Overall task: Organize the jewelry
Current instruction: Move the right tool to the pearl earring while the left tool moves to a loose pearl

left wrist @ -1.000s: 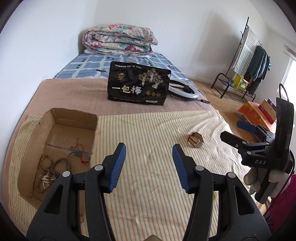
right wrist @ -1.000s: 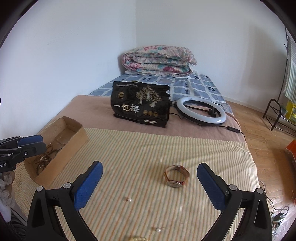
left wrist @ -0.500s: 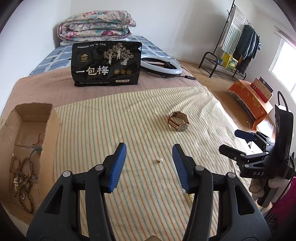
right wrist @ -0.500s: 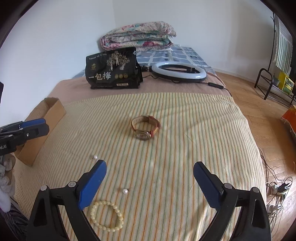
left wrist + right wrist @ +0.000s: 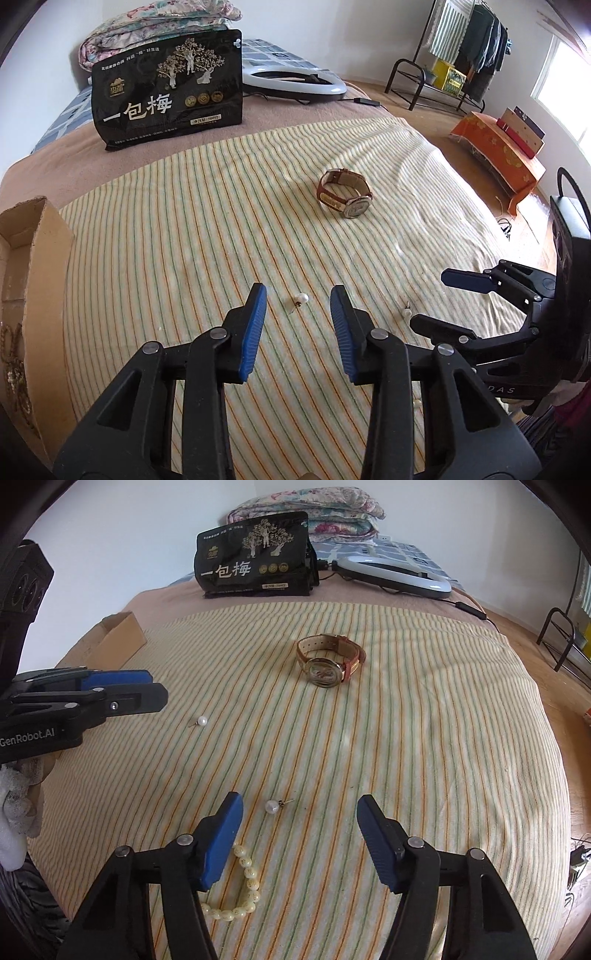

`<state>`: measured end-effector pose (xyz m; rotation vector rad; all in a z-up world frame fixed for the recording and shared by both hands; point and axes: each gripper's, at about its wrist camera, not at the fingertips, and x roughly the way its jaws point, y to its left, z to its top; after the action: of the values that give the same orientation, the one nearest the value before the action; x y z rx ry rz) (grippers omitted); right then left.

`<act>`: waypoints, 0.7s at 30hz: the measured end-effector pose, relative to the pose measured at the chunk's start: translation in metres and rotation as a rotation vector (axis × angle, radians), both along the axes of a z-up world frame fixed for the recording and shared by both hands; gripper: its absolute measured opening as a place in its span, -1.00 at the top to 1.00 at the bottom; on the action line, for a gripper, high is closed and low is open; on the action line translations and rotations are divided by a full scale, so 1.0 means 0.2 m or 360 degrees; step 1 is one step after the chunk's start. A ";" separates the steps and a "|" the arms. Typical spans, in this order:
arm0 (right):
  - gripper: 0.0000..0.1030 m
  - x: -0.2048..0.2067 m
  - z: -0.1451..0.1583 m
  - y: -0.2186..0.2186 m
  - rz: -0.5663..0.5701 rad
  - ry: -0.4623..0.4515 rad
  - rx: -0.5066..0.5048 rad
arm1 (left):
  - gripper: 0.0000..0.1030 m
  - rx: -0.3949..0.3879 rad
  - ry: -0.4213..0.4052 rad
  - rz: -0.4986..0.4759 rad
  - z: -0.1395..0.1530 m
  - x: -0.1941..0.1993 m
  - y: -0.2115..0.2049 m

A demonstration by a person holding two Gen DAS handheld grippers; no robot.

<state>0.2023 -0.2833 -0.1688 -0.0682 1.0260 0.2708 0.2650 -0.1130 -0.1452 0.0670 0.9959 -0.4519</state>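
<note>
My left gripper (image 5: 298,295) is open and empty, with a pearl earring (image 5: 302,299) lying on the striped cloth between its fingertips; the same earring shows in the right wrist view (image 5: 201,721). My right gripper (image 5: 298,806) is open and empty, low over a second pearl earring (image 5: 272,806), which also shows in the left wrist view (image 5: 406,312). A cream bead bracelet (image 5: 243,886) lies partly under the right gripper's left finger. A brown-strapped watch (image 5: 345,194) (image 5: 330,663) lies further back. A cardboard box (image 5: 35,295) with bead bracelets stands at the left.
A black snack bag (image 5: 170,88) stands at the back of the bed beside a ring light (image 5: 295,79). A folded quilt (image 5: 306,507) lies behind them. The striped cloth (image 5: 424,738) ends at the bed's right edge, above a wooden floor.
Both grippers have moved forward and lower over the cloth. The left one swung right, away from the box, to the first earring. The right one closed in on the second earring and bracelet.
</note>
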 end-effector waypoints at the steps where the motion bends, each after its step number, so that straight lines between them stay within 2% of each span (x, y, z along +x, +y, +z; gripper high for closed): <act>1: -0.19 0.00 -0.01 0.01 0.0011 0.0005 -0.0004 | 0.29 0.0007 0.0008 -0.0007 -0.01 0.00 -0.01; 10: 0.08 0.02 -0.07 0.03 0.0043 0.0047 -0.0033 | 0.30 0.0038 0.0060 -0.0033 -0.10 0.01 -0.04; 12: 0.14 0.02 -0.07 0.04 0.0052 0.0045 -0.0027 | 0.36 0.0053 0.0064 -0.0043 -0.11 0.01 -0.06; 17: 0.22 0.03 -0.08 0.05 0.0073 0.0056 -0.0033 | 0.37 0.0075 0.0089 -0.0035 -0.15 0.04 -0.07; 19: 0.25 0.04 -0.08 0.05 0.0072 0.0059 -0.0032 | 0.40 0.0077 0.0095 -0.0037 -0.16 0.05 -0.08; 21: 0.28 0.04 -0.08 0.05 0.0071 0.0061 -0.0031 | 0.53 0.0087 0.0098 -0.0045 -0.17 0.05 -0.09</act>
<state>0.2098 -0.2736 -0.1848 -0.1041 1.0659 0.3034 0.2747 -0.1304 -0.1801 0.1168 1.0687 -0.4548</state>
